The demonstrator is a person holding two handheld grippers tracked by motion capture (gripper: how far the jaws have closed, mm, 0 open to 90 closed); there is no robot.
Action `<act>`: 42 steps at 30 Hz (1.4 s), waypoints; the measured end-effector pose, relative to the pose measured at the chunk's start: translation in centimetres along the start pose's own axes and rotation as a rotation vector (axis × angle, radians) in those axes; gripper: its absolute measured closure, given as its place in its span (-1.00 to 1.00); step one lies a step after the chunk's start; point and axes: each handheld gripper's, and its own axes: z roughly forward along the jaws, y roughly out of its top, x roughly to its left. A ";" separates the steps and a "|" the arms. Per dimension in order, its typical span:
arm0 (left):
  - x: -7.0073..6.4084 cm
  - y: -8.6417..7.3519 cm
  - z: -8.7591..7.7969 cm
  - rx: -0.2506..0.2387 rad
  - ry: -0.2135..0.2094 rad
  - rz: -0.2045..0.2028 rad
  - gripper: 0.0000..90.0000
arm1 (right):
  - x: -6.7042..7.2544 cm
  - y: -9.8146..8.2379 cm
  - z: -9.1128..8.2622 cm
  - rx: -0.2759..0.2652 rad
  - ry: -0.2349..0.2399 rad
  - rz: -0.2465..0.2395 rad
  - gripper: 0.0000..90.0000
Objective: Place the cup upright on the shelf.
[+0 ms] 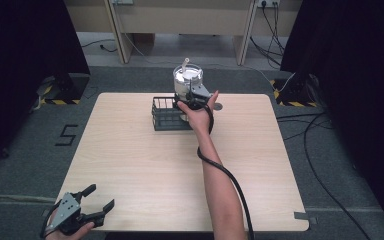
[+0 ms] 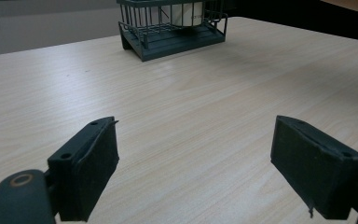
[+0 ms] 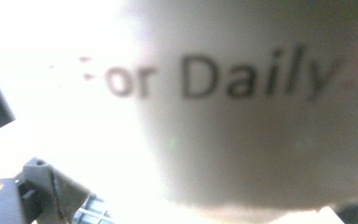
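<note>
A white cup (image 1: 186, 80) with a stick standing in it hangs at the far middle of the table, just behind and above a black wire basket (image 1: 162, 119). My right gripper (image 1: 194, 97) is shut on the cup's near side. In the right gripper view the cup (image 3: 261, 140) is very close and blurred, printed "For Daily", with one grey finger (image 3: 51, 186) against it at the lower left. My left gripper (image 1: 97, 205) stands open at the near left edge, and its pads (image 2: 93, 172) have nothing between them. Farther off are the basket (image 2: 168, 39) and the cup (image 2: 182, 14) behind its wires.
The light wooden table (image 1: 145, 170) is bare between the basket and the near edge. A small grey round piece (image 1: 218, 106) lies right of the basket. The right gripper's cable (image 1: 225, 172) runs along the forearm. Black curtains stand at both sides, with cables on the floor at the right.
</note>
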 end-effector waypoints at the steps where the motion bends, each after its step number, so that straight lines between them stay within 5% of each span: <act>1: 0.0 0.0 0.0 -0.001 0.000 0.001 -0.68 | 0.0 0.0 -0.2 0.003 -0.002 -0.004 -0.89; 9: -0.1 0.0 0.0 -0.001 -0.001 0.004 -0.68 | 0.1 -0.5 -1.6 -0.005 -0.010 -0.002 -0.87; 31: -0.2 0.0 0.1 0.003 0.004 0.012 -0.68 | 0.3 -1.4 -6.6 0.026 0.056 -0.034 -0.79; 42: -0.3 0.0 0.0 0.008 0.007 0.019 -0.68 | -0.2 -2.5 -9.6 0.017 0.072 -0.001 -0.78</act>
